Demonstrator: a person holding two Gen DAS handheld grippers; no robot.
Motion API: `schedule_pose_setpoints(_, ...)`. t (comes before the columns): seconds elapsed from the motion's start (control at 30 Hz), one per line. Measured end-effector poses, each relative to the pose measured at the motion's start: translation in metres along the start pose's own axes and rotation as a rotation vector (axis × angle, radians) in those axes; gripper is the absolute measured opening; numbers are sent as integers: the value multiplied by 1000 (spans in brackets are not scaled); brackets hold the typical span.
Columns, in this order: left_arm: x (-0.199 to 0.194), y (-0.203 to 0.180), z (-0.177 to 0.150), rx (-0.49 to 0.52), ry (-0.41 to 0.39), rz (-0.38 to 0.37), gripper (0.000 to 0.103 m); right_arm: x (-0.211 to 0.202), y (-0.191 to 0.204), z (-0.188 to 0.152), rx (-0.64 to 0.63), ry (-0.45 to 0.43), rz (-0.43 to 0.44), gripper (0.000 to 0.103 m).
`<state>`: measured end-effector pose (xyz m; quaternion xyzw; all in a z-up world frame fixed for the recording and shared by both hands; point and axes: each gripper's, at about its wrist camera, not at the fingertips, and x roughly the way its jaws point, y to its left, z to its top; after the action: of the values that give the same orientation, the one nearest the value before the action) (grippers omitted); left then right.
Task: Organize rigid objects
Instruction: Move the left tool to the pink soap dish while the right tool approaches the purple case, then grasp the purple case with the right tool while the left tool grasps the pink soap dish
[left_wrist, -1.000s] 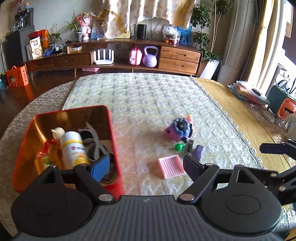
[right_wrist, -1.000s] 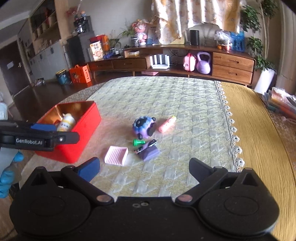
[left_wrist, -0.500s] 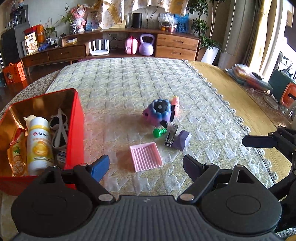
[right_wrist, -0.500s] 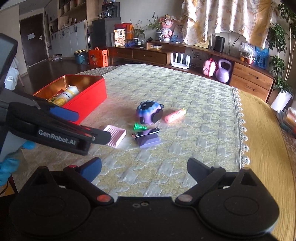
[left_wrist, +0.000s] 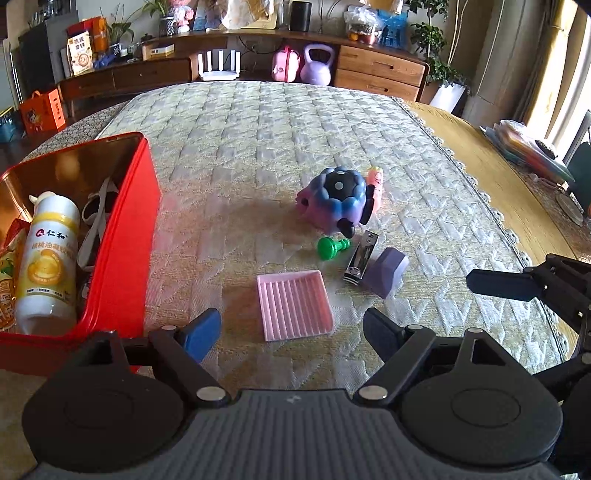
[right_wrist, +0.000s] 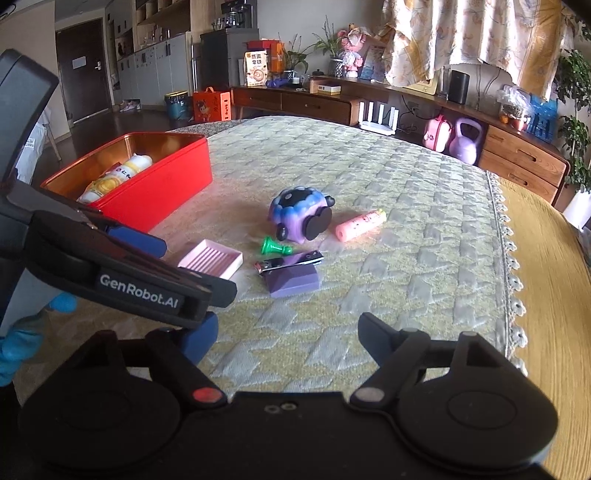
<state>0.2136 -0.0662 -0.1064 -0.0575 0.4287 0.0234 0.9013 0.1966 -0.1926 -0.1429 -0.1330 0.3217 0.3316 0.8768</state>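
Pink tray (left_wrist: 293, 304) untouched before left hand-held gripper (left_wrist: 291, 328), both hand-held grippers wide apart, empty.

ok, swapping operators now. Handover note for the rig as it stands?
Left gripper: open, empty, over the near edge of the pink ridged tray.
Right gripper: open, empty, jaws have just been closing; short of the purple block.
Done: white bottle, snack packet and strap items lie in the red tin.
Left on the quilt: tray, block, nail clipper leaning on the block, green chess pawn, purple round toy, pink tube.
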Motion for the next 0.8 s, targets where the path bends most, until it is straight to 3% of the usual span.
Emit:
schedule_pose_setpoints(0.23,6,1,5,-2,-11,15,80,18,-4,5,-30,2,7,71)
schedule_pose_setpoints(0.43,7,4,9,8,-26,29,62,30,-7,10,-30,-2,35,61)
schedule_pose_setpoints(0.57,6,5,10,39,-40,24,41,35,-8,13,-34,-14,47,60)
schedule_pose_setpoints(0.8,7,8,9,37,-44,4,41,36,-7,14,-38,-20,61,50)
